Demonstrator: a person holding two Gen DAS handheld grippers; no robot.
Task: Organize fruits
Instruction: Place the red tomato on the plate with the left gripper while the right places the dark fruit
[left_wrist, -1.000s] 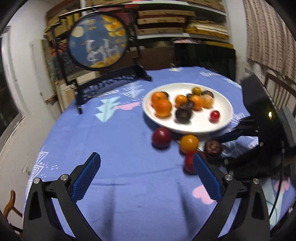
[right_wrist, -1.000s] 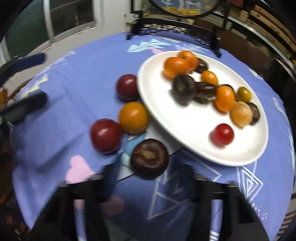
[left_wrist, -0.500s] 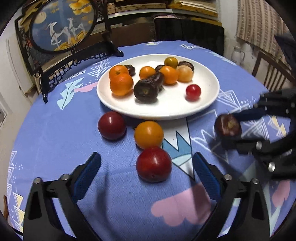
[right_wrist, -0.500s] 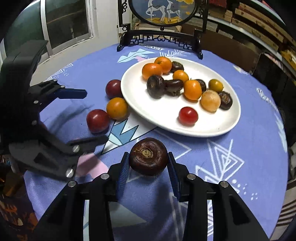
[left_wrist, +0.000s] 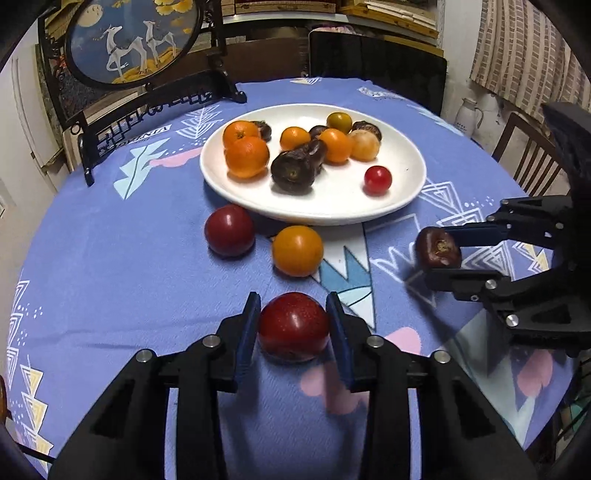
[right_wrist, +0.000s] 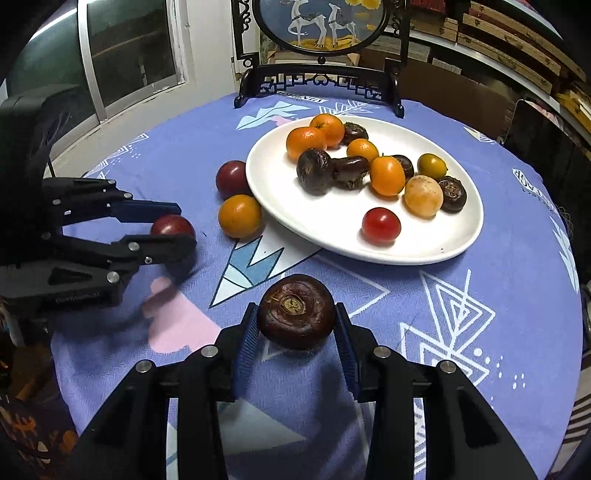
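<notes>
Purple cloth on the desk (left_wrist: 110, 277) lies bare toward its near and left edges. White plate (left_wrist: 406, 162) holds ten fruits; two sit loose just beside its near rim: dark red fruit (left_wrist: 229, 230), orange fruit (left_wrist: 297, 251). My left jaws (left_wrist: 293, 325), wide apart a second ago, are now clenched on a red fruit (left_wrist: 293, 326). My right jaws (right_wrist: 295, 325) still grasp a brown fruit (right_wrist: 296, 311), now lifted clear of the cloth.

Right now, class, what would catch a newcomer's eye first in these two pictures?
Probably the left tongs, shut on a red fruit low over the purple tablecloth, and the right tongs gripping a dark brown fruit. Beyond them, a white plate holds oranges and dark fruits mid-table.
</notes>
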